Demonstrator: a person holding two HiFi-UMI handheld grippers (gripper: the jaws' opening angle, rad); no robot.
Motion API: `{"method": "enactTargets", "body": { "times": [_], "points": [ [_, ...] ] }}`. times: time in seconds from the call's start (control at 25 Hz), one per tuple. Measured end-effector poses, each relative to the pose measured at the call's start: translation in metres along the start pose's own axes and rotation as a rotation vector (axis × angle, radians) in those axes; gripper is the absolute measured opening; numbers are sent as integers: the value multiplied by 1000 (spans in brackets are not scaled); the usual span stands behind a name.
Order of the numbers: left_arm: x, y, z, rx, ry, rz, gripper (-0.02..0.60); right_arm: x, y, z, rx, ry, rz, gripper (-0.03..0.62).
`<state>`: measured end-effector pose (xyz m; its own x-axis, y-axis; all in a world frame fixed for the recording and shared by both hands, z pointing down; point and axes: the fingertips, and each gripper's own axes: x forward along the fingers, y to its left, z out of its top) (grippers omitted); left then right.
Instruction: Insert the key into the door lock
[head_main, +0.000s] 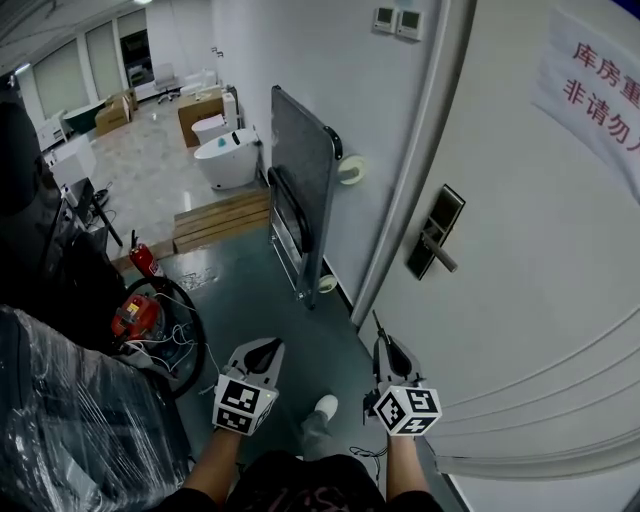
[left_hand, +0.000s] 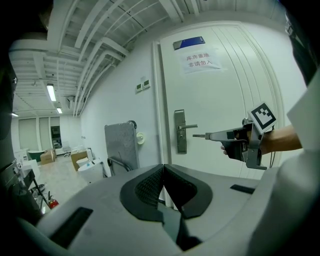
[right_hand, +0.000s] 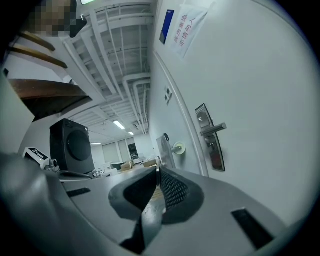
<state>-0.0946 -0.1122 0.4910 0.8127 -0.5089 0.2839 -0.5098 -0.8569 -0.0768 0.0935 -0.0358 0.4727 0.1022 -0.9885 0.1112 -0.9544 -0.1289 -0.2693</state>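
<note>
The left hand-held gripper (head_main: 262, 352) is closed on nothing. The right hand-held gripper (head_main: 385, 345) pinches the key (head_main: 377, 322), a thin sliver whose head is hidden between the pads. Its tip is well short of the door lock (head_main: 435, 232).

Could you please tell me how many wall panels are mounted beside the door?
2. The nearer panel sits by the door; the farther panel is right beside it. None looks hidden.

Open air runs from the right gripper (head_main: 384, 342) to the door lock (head_main: 446, 210); its lever handle (head_main: 441, 256) juts outward; a folded trolley (head_main: 300, 170) stands well left.
</note>
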Motion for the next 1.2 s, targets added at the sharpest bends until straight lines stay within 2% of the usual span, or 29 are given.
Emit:
{"method": "enactTargets", "body": {
  "times": [0.24,0.64,1.2],
  "points": [
    [33,19,-4,-3,29,-12,12,36,-16,-1,25,12,-16,79],
    [86,57,1,-28,49,-2,14,103,-32,5,6,52,-3,78],
    [201,95,38,13,66,-22,12,201,-83,23,37,63,13,79]
  ]
}}
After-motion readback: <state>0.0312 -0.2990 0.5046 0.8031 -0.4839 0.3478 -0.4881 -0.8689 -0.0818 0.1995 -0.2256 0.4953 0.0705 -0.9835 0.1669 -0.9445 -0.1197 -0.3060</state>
